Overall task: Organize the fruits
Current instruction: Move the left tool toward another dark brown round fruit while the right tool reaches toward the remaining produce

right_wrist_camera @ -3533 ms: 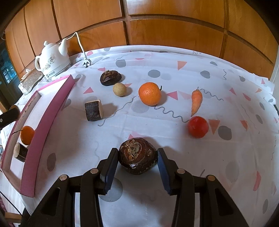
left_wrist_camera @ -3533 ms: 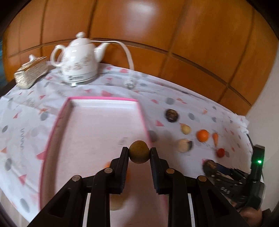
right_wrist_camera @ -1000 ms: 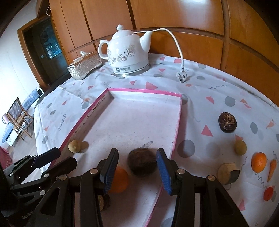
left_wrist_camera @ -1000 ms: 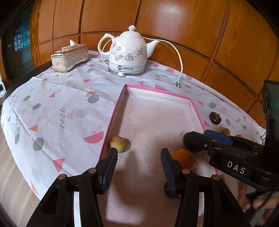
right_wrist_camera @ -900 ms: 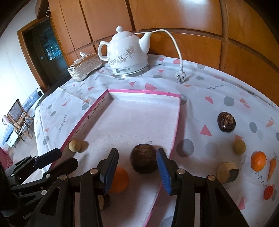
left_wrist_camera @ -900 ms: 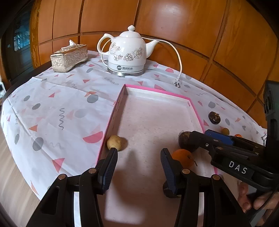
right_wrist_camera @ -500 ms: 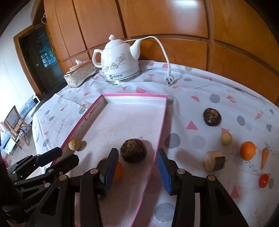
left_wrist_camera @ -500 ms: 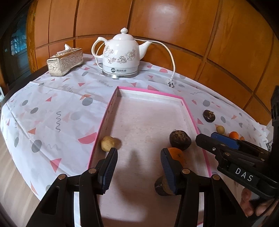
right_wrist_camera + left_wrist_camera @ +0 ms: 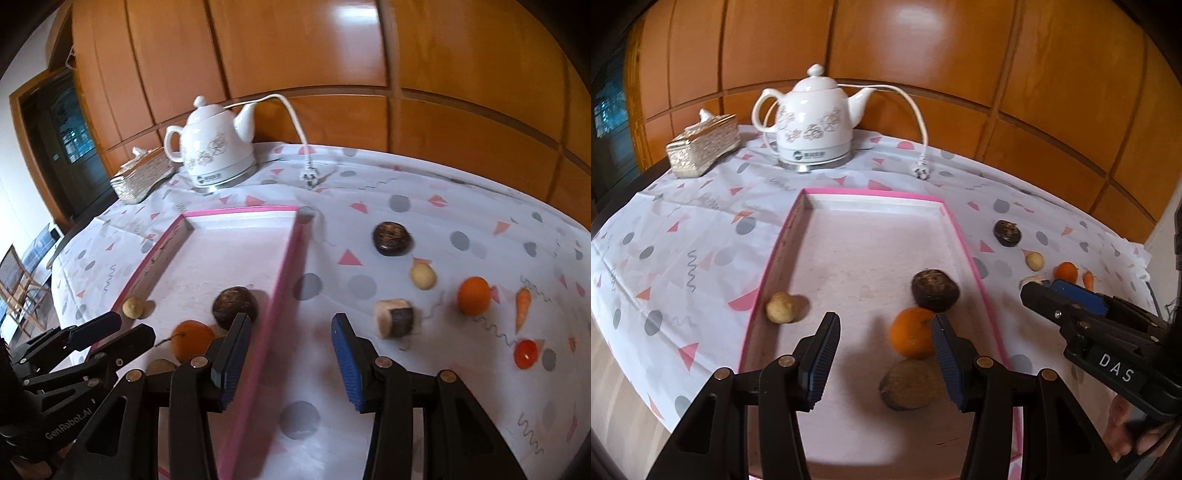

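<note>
The left tool [image 9: 882,354] hung over the near end of the pink tray [image 9: 871,192] with its jaws moderately parted and nothing between them. Inside the tray lay four pieces: a small pale round fruit [image 9: 780,308] against the left wall, an orange [image 9: 911,333] just ahead of the left tool's right finger, a dark brown round fruit [image 9: 934,290] beyond it near the right wall, and a brown-skinned cut piece [image 9: 910,384] nearest the camera.

Right of the tray wall, the right tool [image 9: 286,362] was likewise half open and empty, set above the tray's right rim and the bare cloth of the worktop [image 9: 461,206] beside it. Six pieces lay loose on the cloth. Going rightward from that tool, the cut stub [image 9: 393,318] with its pale face and dark rind sat just ahead and slightly right of the right finger, its cut face turned toward the tray. Beyond it were a dark round fruit [image 9: 392,238] and a small pale one [image 9: 423,276], then a second orange [image 9: 474,296], a little carrot [image 9: 522,303] with its tip pointing toward the camera, and a red fruit [image 9: 526,353] nearest the worktop's right side.

By my reading, the coming pick turned on this: every loose piece lay on the right tool's side, ahead and to its right, the stub closest. The left tool was well apart from them, across the tray.
</note>
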`<state>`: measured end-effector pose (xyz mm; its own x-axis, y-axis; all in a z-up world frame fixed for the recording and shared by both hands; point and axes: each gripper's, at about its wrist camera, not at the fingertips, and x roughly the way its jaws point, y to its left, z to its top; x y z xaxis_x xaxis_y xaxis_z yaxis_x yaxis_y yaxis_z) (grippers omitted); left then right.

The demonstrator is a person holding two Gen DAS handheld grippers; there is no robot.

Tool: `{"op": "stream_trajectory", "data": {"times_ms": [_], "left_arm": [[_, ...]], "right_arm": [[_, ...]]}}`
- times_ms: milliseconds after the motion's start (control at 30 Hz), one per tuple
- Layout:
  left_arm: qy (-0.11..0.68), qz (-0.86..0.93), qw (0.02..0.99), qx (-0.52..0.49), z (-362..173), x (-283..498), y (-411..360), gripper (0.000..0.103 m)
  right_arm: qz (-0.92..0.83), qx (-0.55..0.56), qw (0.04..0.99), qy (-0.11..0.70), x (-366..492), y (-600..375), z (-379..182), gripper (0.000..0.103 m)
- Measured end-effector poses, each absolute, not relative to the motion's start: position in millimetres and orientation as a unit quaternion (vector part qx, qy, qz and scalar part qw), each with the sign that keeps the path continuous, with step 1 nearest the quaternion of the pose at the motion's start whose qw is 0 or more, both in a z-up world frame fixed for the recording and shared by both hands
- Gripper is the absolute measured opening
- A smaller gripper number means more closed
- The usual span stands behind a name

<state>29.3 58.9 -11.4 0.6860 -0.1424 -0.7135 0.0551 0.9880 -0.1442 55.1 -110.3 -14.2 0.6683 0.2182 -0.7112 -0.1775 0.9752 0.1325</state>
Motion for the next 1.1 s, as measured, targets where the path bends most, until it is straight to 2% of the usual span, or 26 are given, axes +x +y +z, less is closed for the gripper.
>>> {"op": "stream_trajectory", "data": {"times_ms": [600, 1100], "left_arm": [[0.391, -0.12, 0.912, -0.026, 3.7, 66.6, -3.2, 0.052], [0.413, -0.172, 0.894, -0.027, -2.4, 137.7, -72.5, 0.052]], "right_arm": [[0.013, 0.086, 0.915, 0.394, 43.4, -195.9, -21.0, 0.046], [-0.023, 0.1, 0.915, 0.39, 52.7, -234.7, -24.8, 0.046]]}}
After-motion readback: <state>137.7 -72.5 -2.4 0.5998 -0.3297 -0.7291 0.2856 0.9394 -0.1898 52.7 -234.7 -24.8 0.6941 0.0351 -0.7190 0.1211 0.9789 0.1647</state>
